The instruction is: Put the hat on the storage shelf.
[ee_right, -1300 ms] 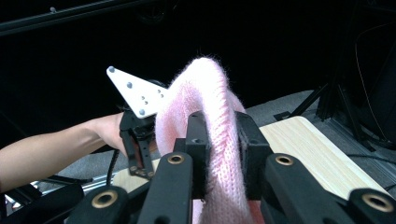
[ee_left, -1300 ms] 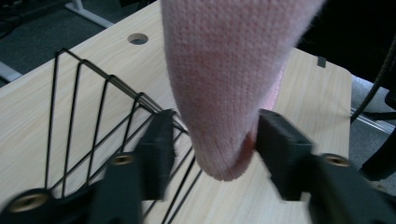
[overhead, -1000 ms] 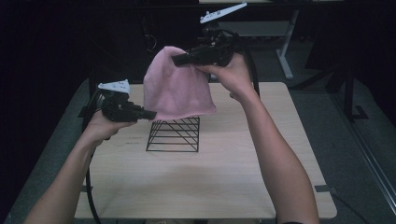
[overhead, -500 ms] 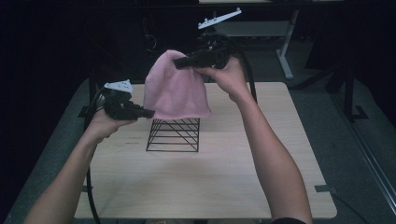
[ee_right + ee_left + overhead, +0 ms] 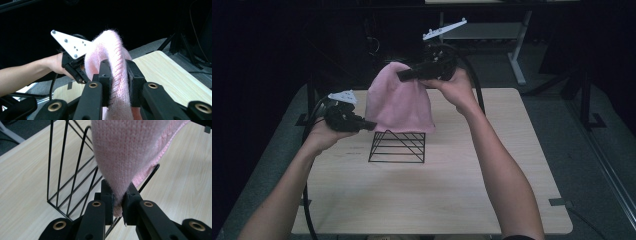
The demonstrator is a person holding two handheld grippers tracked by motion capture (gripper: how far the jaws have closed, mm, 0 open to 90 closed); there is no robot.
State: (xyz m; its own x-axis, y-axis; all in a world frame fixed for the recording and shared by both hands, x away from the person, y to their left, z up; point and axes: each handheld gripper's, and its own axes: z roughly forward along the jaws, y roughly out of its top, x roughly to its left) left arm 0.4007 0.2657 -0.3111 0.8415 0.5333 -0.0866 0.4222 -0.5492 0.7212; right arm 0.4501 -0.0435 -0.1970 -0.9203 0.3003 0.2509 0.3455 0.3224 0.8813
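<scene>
A pink knitted cloth (image 5: 399,102) hangs in the air above a black wire rack (image 5: 397,147) on the table. My right gripper (image 5: 404,75) is shut on the cloth's top, holding it up; in the right gripper view the pink knit (image 5: 117,67) is pinched between the jaws. My left gripper (image 5: 371,125) is shut on the cloth's lower left corner, and in the left gripper view the knit corner (image 5: 120,202) sits between the jaws just over the rack's wires (image 5: 72,177). The cloth's hem brushes the rack's top.
The rack stands near the middle of a light wooden table (image 5: 492,170). A metal stand (image 5: 512,45) sits beyond the far edge in the dark. Cables (image 5: 309,125) trail from the left gripper down the table's left side.
The right gripper has lifted the cloth's top slightly higher and a little away. The left gripper stays shut on the lower corner, almost unmoved.
</scene>
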